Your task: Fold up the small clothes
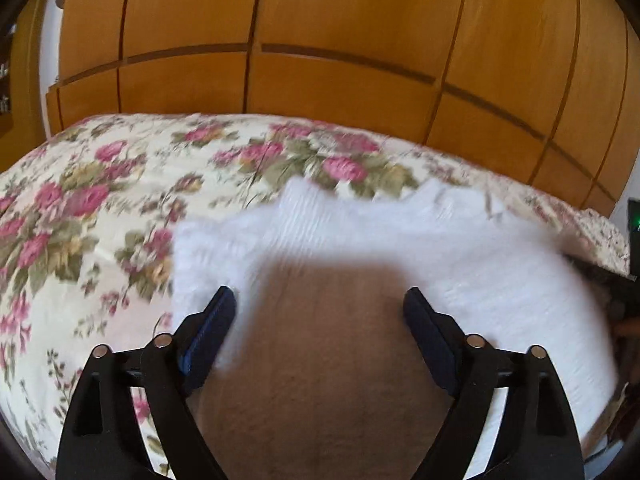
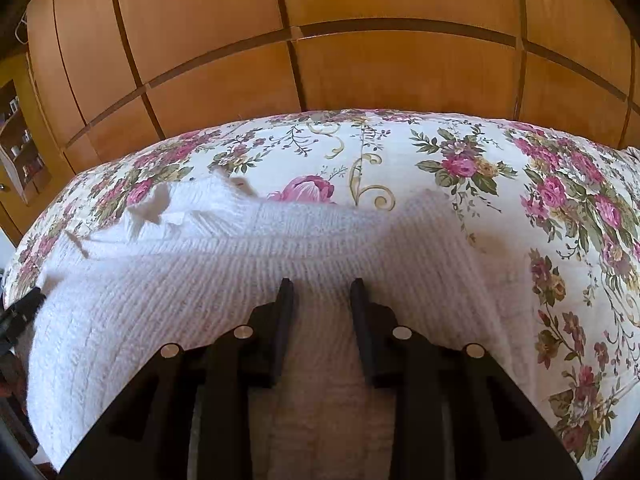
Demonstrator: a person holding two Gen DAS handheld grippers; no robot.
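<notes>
A white ribbed knit garment point(image 1: 460, 248) lies spread on a floral bedspread point(image 1: 80, 208). In the left wrist view, blurred, my left gripper point(image 1: 319, 293) hovers low over the garment's left part. It is open wide, with only shadowed knit below the gap and nothing pressed by its blue pads point(image 1: 208, 332). In the right wrist view the garment point(image 2: 180, 280) fills the near half, and a raised fold runs across its far side. My right gripper point(image 2: 322, 280) has its jaws close together, with a ridge of the knit bunched between them.
Wooden wardrobe doors point(image 2: 360, 72) rise right behind the bed's far edge. An open shelf point(image 2: 20, 148) with small items stands at the far left. A dark object point(image 2: 20, 312) pokes in at the garment's left edge. Bare bedspread point(image 2: 560, 200) lies to the right.
</notes>
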